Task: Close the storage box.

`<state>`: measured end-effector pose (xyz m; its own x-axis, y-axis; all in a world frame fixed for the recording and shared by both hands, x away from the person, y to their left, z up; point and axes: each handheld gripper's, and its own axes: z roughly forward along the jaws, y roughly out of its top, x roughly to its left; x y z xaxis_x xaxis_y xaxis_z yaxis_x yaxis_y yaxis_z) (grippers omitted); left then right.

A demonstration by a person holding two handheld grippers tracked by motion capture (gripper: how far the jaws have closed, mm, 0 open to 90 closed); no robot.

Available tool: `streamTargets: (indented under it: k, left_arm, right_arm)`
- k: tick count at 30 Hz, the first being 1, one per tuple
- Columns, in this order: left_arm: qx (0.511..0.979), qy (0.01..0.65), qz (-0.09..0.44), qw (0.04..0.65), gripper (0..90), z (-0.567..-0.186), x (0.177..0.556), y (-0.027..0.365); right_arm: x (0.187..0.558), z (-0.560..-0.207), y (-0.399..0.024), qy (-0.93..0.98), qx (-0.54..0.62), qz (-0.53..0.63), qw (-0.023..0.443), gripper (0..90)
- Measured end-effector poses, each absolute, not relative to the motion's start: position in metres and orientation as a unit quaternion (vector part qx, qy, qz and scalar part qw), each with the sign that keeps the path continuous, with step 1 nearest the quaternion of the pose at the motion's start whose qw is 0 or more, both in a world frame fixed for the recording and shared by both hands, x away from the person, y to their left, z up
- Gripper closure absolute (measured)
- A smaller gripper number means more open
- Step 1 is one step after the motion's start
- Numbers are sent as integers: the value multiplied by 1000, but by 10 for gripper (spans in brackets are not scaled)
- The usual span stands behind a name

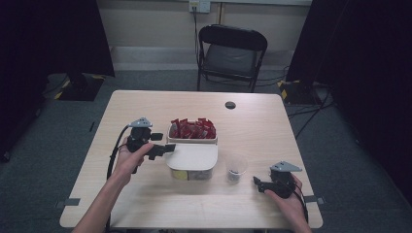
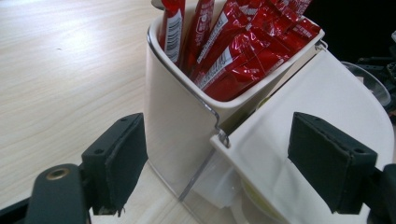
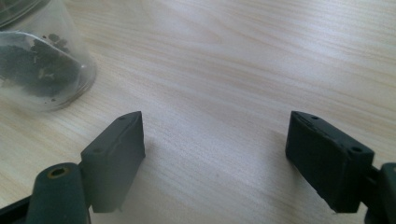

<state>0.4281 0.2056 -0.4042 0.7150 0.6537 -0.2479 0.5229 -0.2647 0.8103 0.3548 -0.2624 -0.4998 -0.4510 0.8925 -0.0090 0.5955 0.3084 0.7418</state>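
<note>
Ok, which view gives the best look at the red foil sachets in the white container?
The left gripper view: the red foil sachets stand close up in the white container, with barcodes and print visible. The high view shows them small, as a red cluster. The right gripper view faces the clear cup instead.

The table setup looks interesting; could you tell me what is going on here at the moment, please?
A person holds a gripper in each hand at a wooden table. The left gripper is open, its jaws either side of a white container with a flat lid, which holds red packets. The right gripper is open over bare wood, near a clear cup with something dark inside. Nothing is gripped yet.
</note>
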Motion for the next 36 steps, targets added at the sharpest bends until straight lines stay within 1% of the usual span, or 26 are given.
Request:
streamTargets:
  k: [2, 11, 17, 25, 27, 36]
  left_arm:
    - [787, 372, 74, 487, 193, -402, 424, 212]
    - [782, 389, 89, 479, 193, -401, 414, 236]
    - [784, 396, 93, 468, 193, -405, 407, 248]
    - [788, 408, 97, 451, 193, -417, 398, 261]
    - [784, 411, 94, 455, 190, -421, 395, 265]
    - [793, 422, 98, 428, 186, -438, 382, 277]
  right_arm:
    - [355, -500, -262, 779, 477, 343, 216, 192]
    - [355, -500, -262, 779, 477, 343, 216, 192]
    - [355, -500, -263, 775, 487, 339, 218, 149]
    - [355, -500, -263, 774, 489, 338, 218, 148]
    - [355, -500, -263, 775, 487, 339, 217, 147]
    - [355, -500, -263, 776, 486, 339, 217, 143]
